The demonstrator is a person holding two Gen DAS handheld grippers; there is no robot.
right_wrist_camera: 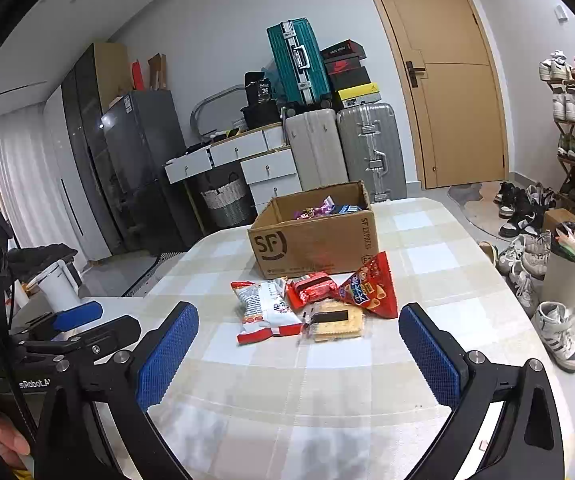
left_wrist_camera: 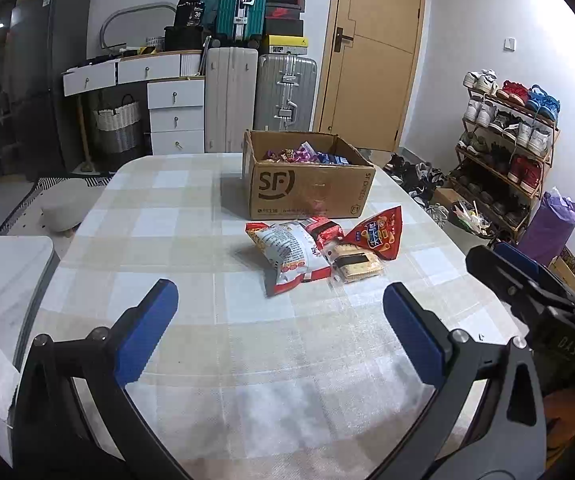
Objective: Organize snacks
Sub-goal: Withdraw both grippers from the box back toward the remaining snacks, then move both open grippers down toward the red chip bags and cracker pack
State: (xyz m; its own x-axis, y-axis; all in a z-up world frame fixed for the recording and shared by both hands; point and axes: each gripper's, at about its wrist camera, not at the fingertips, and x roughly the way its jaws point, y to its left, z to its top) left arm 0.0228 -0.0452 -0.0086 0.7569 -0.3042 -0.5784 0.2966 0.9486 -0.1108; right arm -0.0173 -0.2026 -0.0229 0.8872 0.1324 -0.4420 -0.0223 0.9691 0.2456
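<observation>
A brown cardboard box [left_wrist_camera: 307, 192] marked SF stands on the checked table [left_wrist_camera: 175, 240] and holds several snacks [left_wrist_camera: 307, 155]. In front of it lie a white and red bag [left_wrist_camera: 287, 252], a small red pack [left_wrist_camera: 325, 232], a clear pack of crackers [left_wrist_camera: 357, 266] and a red triangular bag [left_wrist_camera: 379, 234]. My left gripper [left_wrist_camera: 279, 308] is open and empty, short of the snacks. In the right wrist view the box [right_wrist_camera: 315, 244], white bag [right_wrist_camera: 265, 312], red pack [right_wrist_camera: 311, 286], crackers [right_wrist_camera: 335, 324] and triangular bag [right_wrist_camera: 369, 290] show again. My right gripper [right_wrist_camera: 299, 336] is open and empty near them.
The right gripper's fingers [left_wrist_camera: 519, 276] show at the left view's right edge. The left gripper's fingers [right_wrist_camera: 75, 314] show at the right view's left. Suitcases [left_wrist_camera: 259, 96], white drawers [left_wrist_camera: 175, 112] and a door [left_wrist_camera: 371, 48] stand behind the table. A shoe rack [left_wrist_camera: 503, 144] stands at right.
</observation>
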